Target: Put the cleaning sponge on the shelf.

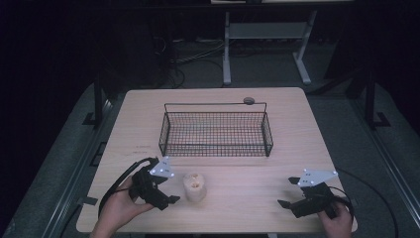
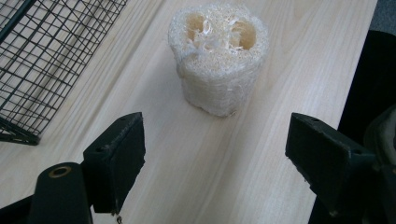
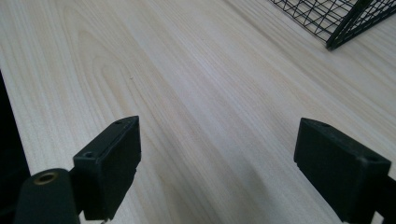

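Note:
A pale loofah chunk [image 1: 194,186] stands upright on the wooden table [image 1: 247,173], near the front left. My left gripper [image 1: 171,191] sits just left of it, open, jaws pointing toward it. In the left gripper view the loofah [image 2: 218,56] lies a short way beyond the open gripper [image 2: 215,158], with nothing between the jaws. My right gripper [image 1: 288,192] rests open at the front right of the table. In the right gripper view its open gripper [image 3: 217,168] frames bare wood.
A black wire basket [image 1: 216,131] stands mid-table behind the loofah; its corner shows in the left gripper view [image 2: 46,60] and in the right gripper view [image 3: 336,18]. A small round disc [image 1: 248,100] lies behind the basket. Table legs and cables are on the floor beyond.

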The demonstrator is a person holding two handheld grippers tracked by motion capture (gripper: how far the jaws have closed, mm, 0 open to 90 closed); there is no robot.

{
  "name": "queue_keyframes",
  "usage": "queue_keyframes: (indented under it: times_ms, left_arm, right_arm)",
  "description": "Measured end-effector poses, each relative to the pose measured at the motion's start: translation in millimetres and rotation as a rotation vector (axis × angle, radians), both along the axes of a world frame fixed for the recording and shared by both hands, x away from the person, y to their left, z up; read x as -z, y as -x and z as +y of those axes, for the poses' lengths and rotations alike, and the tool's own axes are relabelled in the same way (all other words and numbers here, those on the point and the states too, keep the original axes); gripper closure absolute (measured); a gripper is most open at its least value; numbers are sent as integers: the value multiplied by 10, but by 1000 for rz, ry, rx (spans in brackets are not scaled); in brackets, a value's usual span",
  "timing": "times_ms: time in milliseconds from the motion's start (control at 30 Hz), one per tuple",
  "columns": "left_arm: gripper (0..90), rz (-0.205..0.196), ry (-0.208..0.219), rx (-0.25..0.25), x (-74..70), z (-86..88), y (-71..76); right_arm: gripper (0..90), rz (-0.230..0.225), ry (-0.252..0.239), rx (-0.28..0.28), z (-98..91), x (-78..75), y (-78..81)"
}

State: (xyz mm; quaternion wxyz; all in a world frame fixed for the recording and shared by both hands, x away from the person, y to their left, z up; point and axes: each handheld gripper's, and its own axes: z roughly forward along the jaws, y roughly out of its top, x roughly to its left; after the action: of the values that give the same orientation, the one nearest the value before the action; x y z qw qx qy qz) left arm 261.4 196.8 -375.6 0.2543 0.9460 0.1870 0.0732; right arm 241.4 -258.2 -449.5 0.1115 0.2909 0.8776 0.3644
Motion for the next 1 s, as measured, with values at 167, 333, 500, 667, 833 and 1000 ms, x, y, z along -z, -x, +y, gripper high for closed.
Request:
queue_keyframes:
  times_ms: [167, 333, 500, 667, 833, 1000]
  left_arm:
    - [192, 6, 1, 5, 3, -33, -25]
    - [192, 13, 1, 10, 26, -73, -61]
    - [192, 25, 3, 18, 39, -120, -77]
    - [192, 25, 5, 25, 44, -179, -115]
    - [191, 22, 4, 26, 50, -209, -139]
    - [192, 25, 6, 29, 62, -246, -167]
  right_arm:
    - [142, 0, -2, -2, -1, -1, 0]
    - [142, 0, -6, 3, -9, -4, 2]
    - [142, 1, -6, -3, 3, -2, 2]
    - [142, 1, -10, -3, 0, -4, 2]
    - [142, 2, -10, -4, -1, -4, 3]
    - [142, 1, -8, -6, 4, -2, 1]
